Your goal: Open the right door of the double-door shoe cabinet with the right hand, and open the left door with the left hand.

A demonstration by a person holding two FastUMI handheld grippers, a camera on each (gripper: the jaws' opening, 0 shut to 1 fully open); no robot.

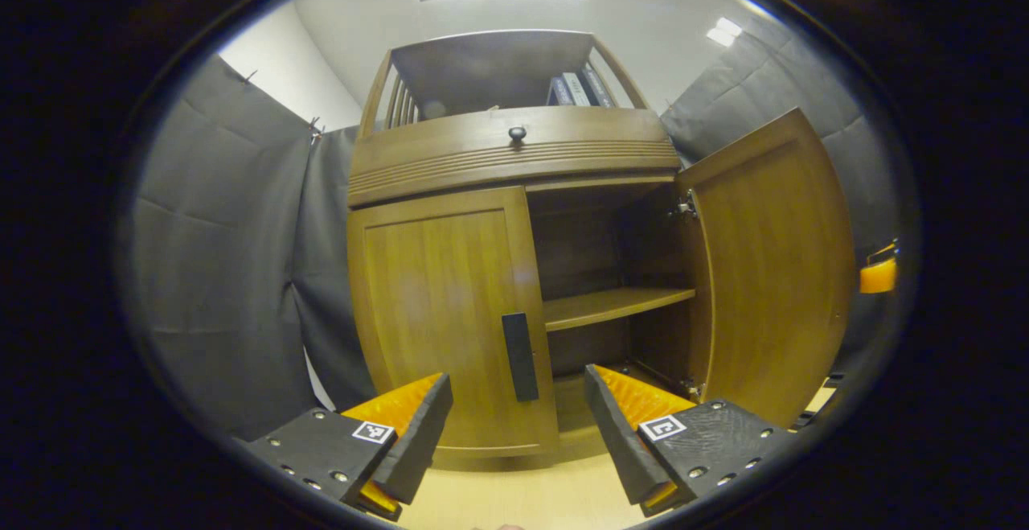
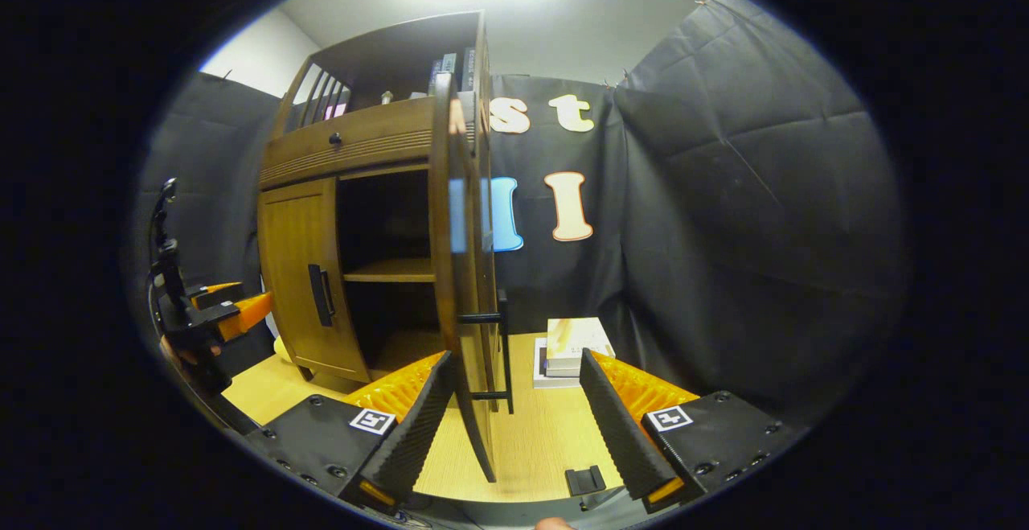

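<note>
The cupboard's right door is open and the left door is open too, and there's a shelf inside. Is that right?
Not quite. The left door is shut, with its dark handle flat against it, as the left gripper view shows. The right door is open, and there is a shelf inside the cabinet.

The left gripper was level, its fingers spread wide with nothing between them. The right gripper likewise had its fingers parted and touching nothing. In the right gripper view, a hand held the left gripper.
</note>
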